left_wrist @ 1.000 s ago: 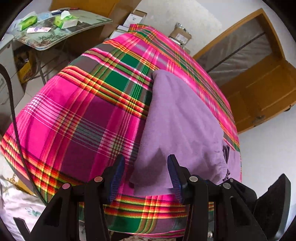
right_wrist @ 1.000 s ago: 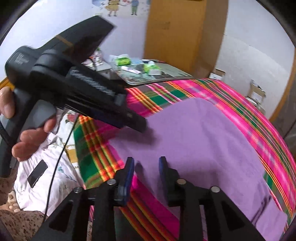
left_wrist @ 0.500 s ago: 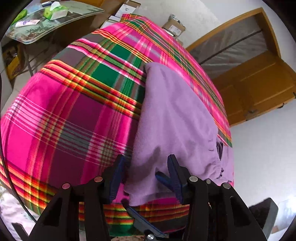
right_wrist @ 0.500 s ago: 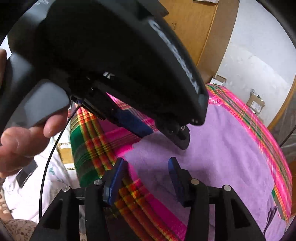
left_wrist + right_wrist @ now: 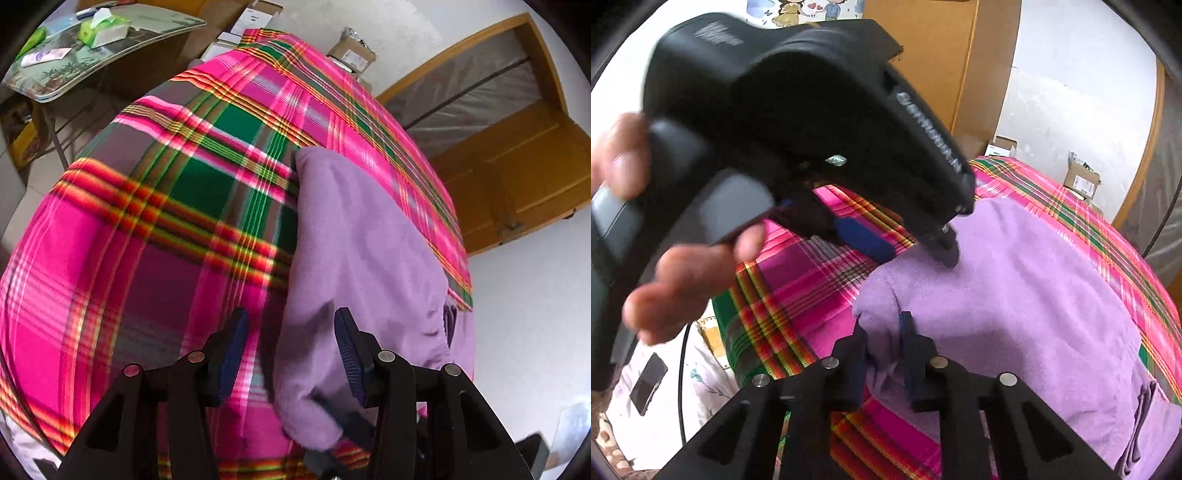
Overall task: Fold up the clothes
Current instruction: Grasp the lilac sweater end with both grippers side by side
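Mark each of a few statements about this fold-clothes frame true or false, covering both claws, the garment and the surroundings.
1. The right claw is shut on a corner of the purple garment. True.
2. The left claw is shut tight on the garment. False: its fingers stand apart, over the garment's near edge.
3. The garment lies on a plaid blanket. True.
4. The garment is green. False: it is purple.
5. A green tissue pack sits on the side table. True.
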Available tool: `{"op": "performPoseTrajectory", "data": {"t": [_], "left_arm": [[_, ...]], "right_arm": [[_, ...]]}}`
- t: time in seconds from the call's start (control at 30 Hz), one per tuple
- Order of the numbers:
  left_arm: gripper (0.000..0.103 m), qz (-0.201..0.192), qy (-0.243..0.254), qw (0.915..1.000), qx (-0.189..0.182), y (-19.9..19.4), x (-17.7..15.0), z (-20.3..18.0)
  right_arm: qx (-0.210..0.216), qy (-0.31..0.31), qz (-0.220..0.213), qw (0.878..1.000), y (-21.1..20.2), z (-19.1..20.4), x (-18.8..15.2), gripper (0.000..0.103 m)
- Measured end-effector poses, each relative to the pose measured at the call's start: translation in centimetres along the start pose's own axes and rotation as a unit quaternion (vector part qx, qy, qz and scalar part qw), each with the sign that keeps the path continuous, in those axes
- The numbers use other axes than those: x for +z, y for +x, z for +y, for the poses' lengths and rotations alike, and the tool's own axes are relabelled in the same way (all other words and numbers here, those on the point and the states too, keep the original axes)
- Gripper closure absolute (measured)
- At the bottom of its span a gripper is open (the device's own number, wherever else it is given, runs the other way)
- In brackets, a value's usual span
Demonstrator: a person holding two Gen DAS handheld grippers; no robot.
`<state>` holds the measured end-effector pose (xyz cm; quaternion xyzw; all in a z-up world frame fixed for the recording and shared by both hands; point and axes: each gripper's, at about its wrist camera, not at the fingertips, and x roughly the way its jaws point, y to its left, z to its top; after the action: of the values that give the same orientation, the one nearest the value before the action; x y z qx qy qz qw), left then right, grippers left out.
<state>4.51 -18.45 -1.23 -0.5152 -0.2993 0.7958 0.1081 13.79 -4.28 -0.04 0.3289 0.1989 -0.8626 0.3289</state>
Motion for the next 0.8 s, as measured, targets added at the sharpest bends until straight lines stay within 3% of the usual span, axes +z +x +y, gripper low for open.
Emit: {"op": "performPoseTrajectory", "data": {"t": [0.5,0.6,0.67,0.8], "left_arm": [[0.054,0.037,0.003,0.9990,-0.026,3.3,4.0,-2.4],[0.067,0.038,0.006,0.9989,-0.027,3.3,4.6,-2.5],[0.067,0.039,0.006,0.9988,-0.028,3.4,4.9,-2.6],[0.082,0.028,-0.003,0.9993,-0.024,2.8,4.9,-2.7]], "right_arm": [[0.038,0.026,-0.028,0.999,-1.3,-1.6,0.3,0.089],[0.042,0.031,-0.032,0.998,-1.6,-1.8,0.3,0.089],[0.045,0.035,-0.036,0.998,-2.0,-1.7,0.3,0.089],[0.046,0.043,-0.048,0.997,-2.6,-1.4,0.2,0.089]]}}
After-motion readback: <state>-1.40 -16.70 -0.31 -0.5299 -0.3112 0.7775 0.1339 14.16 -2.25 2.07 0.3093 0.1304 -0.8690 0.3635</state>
